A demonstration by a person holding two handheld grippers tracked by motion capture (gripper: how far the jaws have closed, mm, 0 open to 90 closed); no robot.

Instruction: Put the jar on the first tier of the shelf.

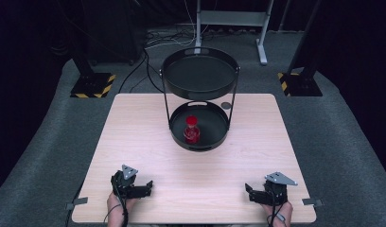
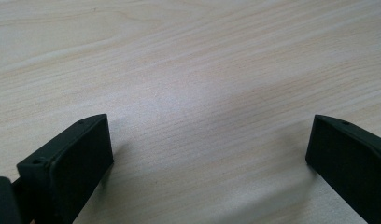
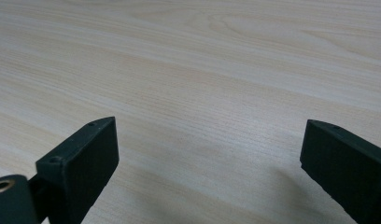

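From above, we rest our left gripper [image 1: 146,186] and right gripper [image 1: 250,191] near the table's [image 1: 134,132] near edge, well apart from the red vase [image 1: 191,130] standing in the two-tier stand's lower tray [image 1: 177,132]. In the left gripper view, jaws gape wide over bare wood. The right gripper view shows the same.

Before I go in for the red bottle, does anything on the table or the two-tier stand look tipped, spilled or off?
Nothing stands out. The red bottle stands upright in the lower tray of the stand, the upper tray looks level, and no spill shows on the table. Left gripper and right gripper rest open near the front edge.
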